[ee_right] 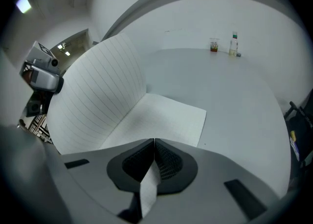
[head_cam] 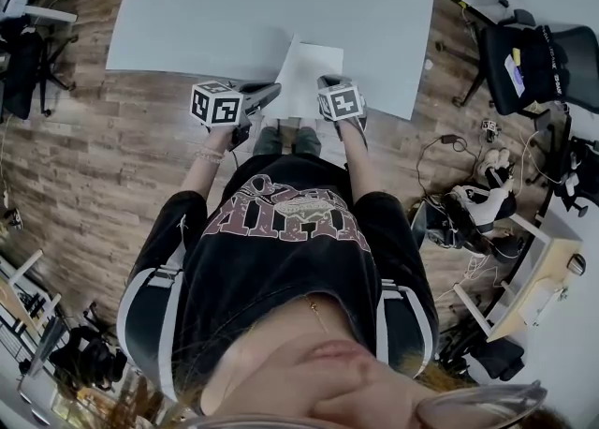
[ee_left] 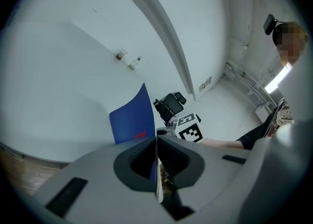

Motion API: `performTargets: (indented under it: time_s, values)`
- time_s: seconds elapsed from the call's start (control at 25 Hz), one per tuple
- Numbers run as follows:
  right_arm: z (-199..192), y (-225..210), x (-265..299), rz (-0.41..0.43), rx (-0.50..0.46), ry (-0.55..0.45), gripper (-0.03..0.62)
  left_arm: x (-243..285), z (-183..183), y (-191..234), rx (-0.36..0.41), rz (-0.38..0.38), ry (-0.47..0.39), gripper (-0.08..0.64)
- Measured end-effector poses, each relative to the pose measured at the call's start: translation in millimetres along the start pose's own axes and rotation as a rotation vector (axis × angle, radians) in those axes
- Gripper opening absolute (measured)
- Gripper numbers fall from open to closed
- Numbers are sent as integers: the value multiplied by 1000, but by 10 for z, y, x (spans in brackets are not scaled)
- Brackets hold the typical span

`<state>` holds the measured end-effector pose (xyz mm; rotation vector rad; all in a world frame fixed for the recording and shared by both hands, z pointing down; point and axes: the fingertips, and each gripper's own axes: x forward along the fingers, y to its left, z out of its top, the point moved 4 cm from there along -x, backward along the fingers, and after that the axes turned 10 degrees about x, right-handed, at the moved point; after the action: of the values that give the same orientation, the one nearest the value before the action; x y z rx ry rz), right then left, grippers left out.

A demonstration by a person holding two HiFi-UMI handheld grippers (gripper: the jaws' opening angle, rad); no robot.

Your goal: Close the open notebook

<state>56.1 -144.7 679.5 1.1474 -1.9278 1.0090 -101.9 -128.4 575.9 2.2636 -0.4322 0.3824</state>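
The notebook (head_cam: 307,81) lies at the near edge of the grey table (head_cam: 262,6), half open. Its left half stands raised: a blue cover (ee_left: 131,118) outside, a lined page (ee_right: 95,96) inside. My left gripper (head_cam: 267,95) is shut on that raised half's near edge, and the thin edge runs between the jaws (ee_left: 156,142). The right half (ee_right: 164,118) rests flat on the table. At its near edge my right gripper (head_cam: 329,83) is shut, with a strip of white page pinched between the jaws (ee_right: 154,142). The left gripper's body (ee_right: 41,74) shows beyond the raised page.
A small cup (ee_right: 213,45) and two little bottles (ee_right: 234,44) stand at the table's far side. A black office chair (head_cam: 538,62), shoes and cables (head_cam: 477,193) are on the wooden floor to the right. The person stands against the table's near edge.
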Motion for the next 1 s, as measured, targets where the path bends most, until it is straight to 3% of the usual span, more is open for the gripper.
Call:
performTargets:
  time_s: [0.56,1.0]
  values:
    - [-34,-41,-48,55,31,-17,20,545,-83,-99,-18,-75,41,55]
    - [-86,-54,-51,93,33,-22,20,873,-226,-36,-43,-91,85,55]
